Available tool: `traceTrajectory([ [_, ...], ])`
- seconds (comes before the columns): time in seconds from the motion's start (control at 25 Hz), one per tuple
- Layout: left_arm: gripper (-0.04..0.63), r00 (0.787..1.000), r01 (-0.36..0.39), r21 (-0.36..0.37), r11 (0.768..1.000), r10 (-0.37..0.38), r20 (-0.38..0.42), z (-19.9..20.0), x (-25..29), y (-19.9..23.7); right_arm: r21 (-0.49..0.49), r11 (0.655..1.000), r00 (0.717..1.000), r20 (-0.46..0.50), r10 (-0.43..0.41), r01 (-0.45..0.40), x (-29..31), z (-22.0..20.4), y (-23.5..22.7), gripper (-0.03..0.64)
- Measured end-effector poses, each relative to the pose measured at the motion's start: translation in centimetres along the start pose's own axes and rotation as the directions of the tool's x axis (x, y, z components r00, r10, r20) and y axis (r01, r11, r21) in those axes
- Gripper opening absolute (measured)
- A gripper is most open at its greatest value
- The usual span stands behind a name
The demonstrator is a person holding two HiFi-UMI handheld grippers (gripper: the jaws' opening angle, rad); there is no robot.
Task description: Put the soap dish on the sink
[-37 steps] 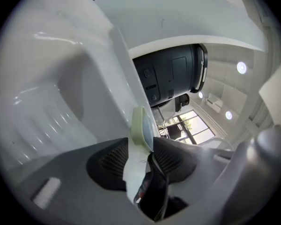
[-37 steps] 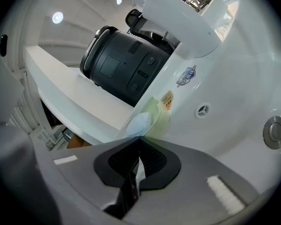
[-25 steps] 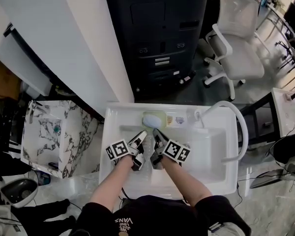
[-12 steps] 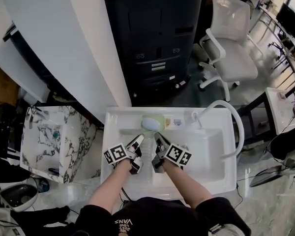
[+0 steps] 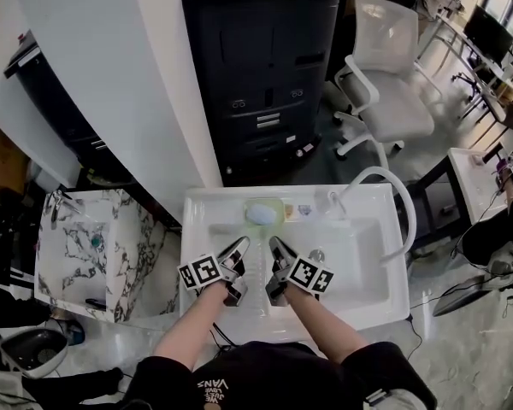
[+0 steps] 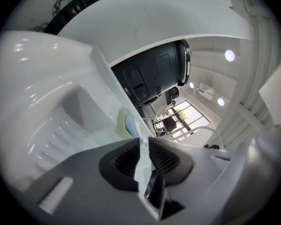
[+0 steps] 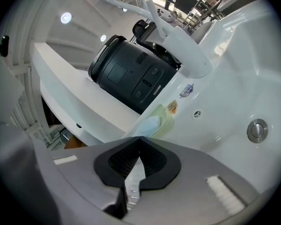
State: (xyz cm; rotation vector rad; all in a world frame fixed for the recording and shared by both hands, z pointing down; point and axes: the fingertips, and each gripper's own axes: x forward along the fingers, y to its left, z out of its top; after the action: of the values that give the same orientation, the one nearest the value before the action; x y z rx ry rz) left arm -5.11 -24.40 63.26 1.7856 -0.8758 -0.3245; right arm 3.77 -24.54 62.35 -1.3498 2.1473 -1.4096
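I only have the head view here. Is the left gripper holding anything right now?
Observer: No. The left gripper view shows nothing between the pads of the left gripper. Its jaws have just been closing, and a narrow gap remains.
Operator: And the right one?
Observer: The right gripper view shows the right gripper shut, with its tips together on nothing.
Operator: Is there anything on the basin wall near the dish?
Observer: Yes. The right gripper view shows a small round overflow hole in the wall of the sink. It is below and to the right of the soap dish.
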Motion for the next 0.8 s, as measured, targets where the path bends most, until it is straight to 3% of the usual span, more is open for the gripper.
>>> traceTrajectory([
  [0.4, 0.054, 0.999, 0.027, 0.101, 0.994, -0.023, -0.046, -1.1, -2.6, -2.3, -0.006, 1.0, 0.999, 0.051, -0.017, 0.018, -3.3, -0.9, 1.2, 0.003],
  [0.8, 0.052, 0.993, 0.084, 0.178, 0.98, -0.068, -0.094, -2.9, -5.6, -4.9, -0.026, 0.999, 0.993, 0.115, -0.025, 0.028, -7.3, -2.1, 3.0, 0.003],
])
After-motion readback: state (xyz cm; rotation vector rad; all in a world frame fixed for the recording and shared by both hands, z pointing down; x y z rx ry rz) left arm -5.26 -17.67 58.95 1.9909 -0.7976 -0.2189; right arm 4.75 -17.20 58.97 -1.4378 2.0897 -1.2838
